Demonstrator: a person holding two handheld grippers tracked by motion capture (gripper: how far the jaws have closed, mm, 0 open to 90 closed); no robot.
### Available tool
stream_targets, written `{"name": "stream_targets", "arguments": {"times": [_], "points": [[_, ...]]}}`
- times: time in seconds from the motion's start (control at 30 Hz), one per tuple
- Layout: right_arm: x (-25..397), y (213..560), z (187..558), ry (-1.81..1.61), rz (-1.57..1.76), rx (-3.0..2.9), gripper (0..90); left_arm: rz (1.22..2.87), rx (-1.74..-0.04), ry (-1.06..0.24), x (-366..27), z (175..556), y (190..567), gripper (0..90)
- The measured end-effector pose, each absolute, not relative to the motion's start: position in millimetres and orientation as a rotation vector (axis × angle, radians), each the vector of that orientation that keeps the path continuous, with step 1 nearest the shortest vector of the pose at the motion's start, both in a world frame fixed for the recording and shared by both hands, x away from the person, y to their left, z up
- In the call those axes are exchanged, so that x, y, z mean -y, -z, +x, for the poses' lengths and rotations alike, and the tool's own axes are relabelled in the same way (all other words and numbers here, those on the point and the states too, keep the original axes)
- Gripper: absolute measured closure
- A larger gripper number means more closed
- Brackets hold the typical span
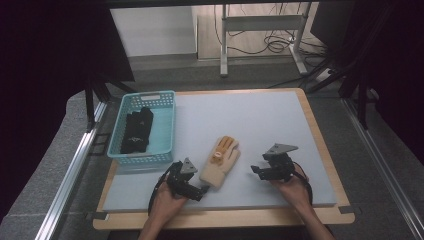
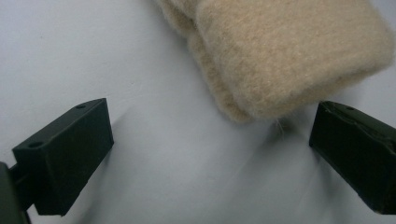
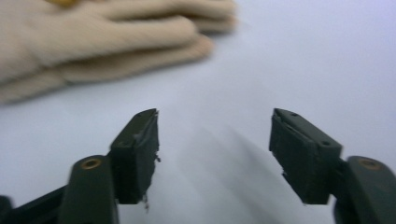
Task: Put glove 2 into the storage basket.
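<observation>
Lying flat on worktop [image 1: 280,125], cream glove [image 1: 221,162] between grippers. Left gripper [image 1: 204,190] wide open, empty, glove cuff just ahead between jaws, not clamped. Right gripper [image 1: 256,170] wide open, empty, glove fingers ahead-left, apart.

fuzzy knit glove [image 1: 220,163], matt foam mat [image 1: 260,125]

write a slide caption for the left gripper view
Open left hand-held gripper approaching the cuff of a fuzzy beige knitted glove lying on the pale grey foam mat.
</observation>
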State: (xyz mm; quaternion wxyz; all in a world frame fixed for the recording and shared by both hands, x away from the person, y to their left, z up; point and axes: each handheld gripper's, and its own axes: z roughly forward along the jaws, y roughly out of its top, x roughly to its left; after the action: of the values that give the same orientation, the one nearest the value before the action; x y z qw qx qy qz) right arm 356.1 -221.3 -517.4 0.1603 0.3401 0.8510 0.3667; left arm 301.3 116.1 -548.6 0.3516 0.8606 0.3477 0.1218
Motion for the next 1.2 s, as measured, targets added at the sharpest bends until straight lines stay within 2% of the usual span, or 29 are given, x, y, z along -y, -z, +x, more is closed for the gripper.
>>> {"name": "stream_targets", "arguments": {"times": [0.17,0.43,1.07,1.2], "points": [[246.0,527.5,356.2,-0.997,1.037,-2.39,23.4,2.227,-0.899,-0.318,-116.0,301.2,548.7,0.0],[251.8,530.9,352.8,-0.99,1.028,-2.37,19.7,2.23,-0.901,-0.317,-115.7,301.2,548.6,0.0],[252.8,531.4,353.4,-0.993,1.038,-2.369,19.3,2.22,-0.905,-0.32,-115.4,300.3,548.2,0.7],[252.9,531.4,353.4,-0.993,1.037,-2.37,19.3,2.218,-0.892,-0.32,-116.2,297.4,547.0,3.4]]}}
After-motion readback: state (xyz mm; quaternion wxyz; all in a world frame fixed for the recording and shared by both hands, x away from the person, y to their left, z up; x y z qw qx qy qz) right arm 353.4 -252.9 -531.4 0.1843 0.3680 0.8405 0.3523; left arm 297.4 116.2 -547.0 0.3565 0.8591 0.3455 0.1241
